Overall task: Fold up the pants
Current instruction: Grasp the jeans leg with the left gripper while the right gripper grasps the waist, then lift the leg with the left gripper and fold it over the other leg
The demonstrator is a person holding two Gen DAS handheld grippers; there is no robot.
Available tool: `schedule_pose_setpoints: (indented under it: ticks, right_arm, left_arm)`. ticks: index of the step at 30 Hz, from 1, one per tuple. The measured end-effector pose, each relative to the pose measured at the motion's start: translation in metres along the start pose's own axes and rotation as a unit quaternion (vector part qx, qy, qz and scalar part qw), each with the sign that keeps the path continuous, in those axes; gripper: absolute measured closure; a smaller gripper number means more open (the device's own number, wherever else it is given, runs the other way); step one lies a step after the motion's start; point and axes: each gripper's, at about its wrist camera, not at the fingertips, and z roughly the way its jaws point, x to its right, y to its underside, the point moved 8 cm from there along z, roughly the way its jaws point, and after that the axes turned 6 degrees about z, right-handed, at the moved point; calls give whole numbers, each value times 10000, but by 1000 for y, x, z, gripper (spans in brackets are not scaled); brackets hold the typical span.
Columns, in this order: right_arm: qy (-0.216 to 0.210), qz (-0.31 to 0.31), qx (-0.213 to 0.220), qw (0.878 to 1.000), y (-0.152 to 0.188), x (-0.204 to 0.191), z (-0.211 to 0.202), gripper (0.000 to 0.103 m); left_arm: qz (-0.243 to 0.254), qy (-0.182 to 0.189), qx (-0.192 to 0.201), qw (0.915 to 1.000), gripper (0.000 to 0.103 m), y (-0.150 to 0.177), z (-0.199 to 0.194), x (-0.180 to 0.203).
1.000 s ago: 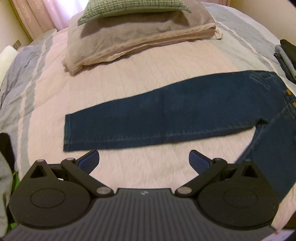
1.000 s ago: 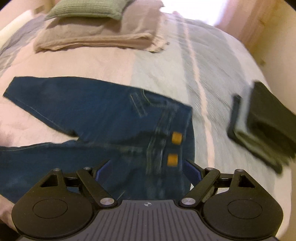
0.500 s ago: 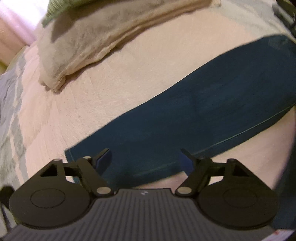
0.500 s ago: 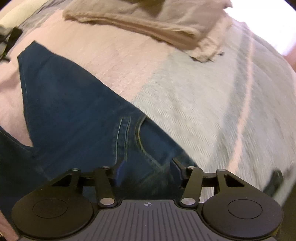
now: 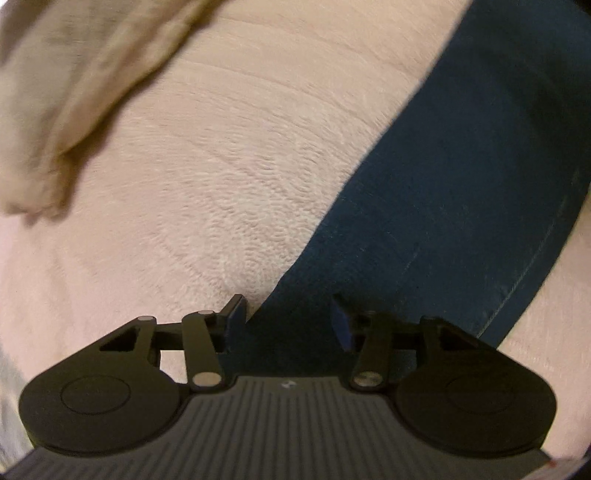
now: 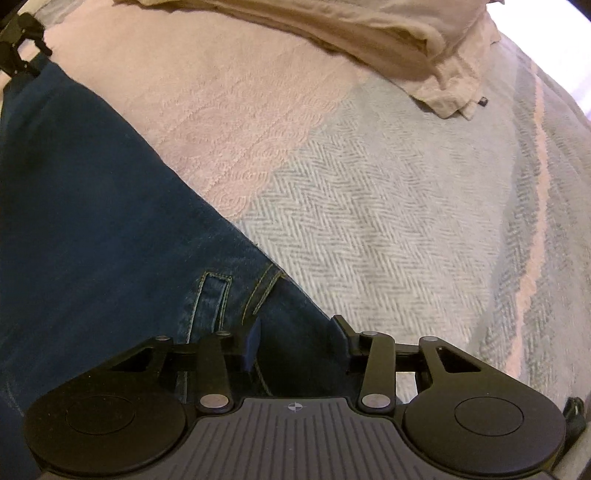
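Observation:
Dark blue jeans lie flat on the bed. In the left wrist view one leg [image 5: 461, 184] runs from the upper right down to its hem end. My left gripper [image 5: 288, 321] points down at that end, with the hem's far corner between its closing jaws; the pads stand apart on flat denim. In the right wrist view the jeans' waist and pocket area [image 6: 221, 295] lies at the lower left. My right gripper [image 6: 297, 336] points down over the waist's far corner with its jaws closing, denim between them and a gap still showing.
A pink and grey herringbone bedspread [image 6: 388, 203] covers the bed. A beige pillow [image 5: 55, 92] lies beyond the jeans, and the same pillow [image 6: 369, 33] shows in the right wrist view. A black frame part [image 6: 18, 48] shows at the leg's far end.
Both grippers have dropped close to the bed and rolled. The left came over the leg's hem end, the right over the waist corner. Both pairs of jaws have narrowed.

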Motion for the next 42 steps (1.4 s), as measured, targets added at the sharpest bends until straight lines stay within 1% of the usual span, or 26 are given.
schedule_pose_setpoints:
  ticks: [2,3,5,6,7,8,9,12,16,22,26,27,29,30,32,34,36,37,38,40,42]
  right_arm:
    - [-25,-9,-11,10000,1,0,3,64]
    - [-46,-24,-18,10000,0,1,4,64]
    - [-69,-35,-17,10000,1,2,4,64]
    - [-76,-18,-22,10000,1,3,3,64]
    - [-81,-7,-22,10000,1,3,2,64]
    - [-91,11,-17,10000,1,4,0,64]
    - [-110,30,-15,9999,1,4,-2,64]
    - [-108,64,29,9999,0,11,-9,64]
    - [-211,94,37,9997,1,20,-17,64]
    - [-427,-170,-191,9988,16,22,-20,63]
    - [-533,-360,-341,9973,26,30,-11,62]
    - [-534,-549,-377,9963,27,30,-8,62]
    - [-468,-891,-396,9941,28,32,-1,58]
    - [-508,-958,-442,9931,27,33,3,57]
    - [-570,-980,-508,9923,27,37,11,51]
    - [-733,-761,-670,9921,28,39,20,51]
    - [-909,-486,-820,9913,27,42,20,62]
    - [-844,-427,-816,9922,27,44,16,74]
    - [-749,-462,-759,9932,28,44,9,93]
    - [-622,-572,-479,9953,29,42,-16,97]
    - [-429,-594,-14,9973,31,40,-52,99]
  left_arm:
    - [372,185,-39,9991,57,-1,5,2]
    - [512,262,-79,9983,58,-2,6,2]
    - [811,507,-197,9952,72,-4,6,5]
    - [943,551,-302,9936,81,-5,6,8]
    - [1134,519,-417,9913,90,-4,5,10]
    - [1278,506,-503,9892,94,-3,3,12]
    - [1310,505,-534,9887,96,-2,0,13]
    - [1265,362,-521,9899,98,1,-13,15]
    - [1038,64,-385,9938,99,9,-40,18]
    - [918,-515,-233,9942,100,19,-82,43]
    - [793,-714,-230,9940,100,17,-96,59]
    - [762,-746,-231,9940,100,17,-97,62]
    - [768,-795,-254,9935,100,19,-100,70]
    - [781,-826,-266,9932,100,19,-101,73]
    - [743,-894,-287,9928,100,20,-107,83]
    - [776,-950,-321,9919,100,23,-112,92]
    - [802,-1011,-362,9910,100,26,-119,102]
    - [791,-1025,-372,9909,100,27,-122,105]
    - [786,-1056,-383,9906,100,28,-126,110]
    - [738,-1144,-395,9899,100,29,-138,117]
    - [626,-1244,-386,9895,100,31,-152,125]
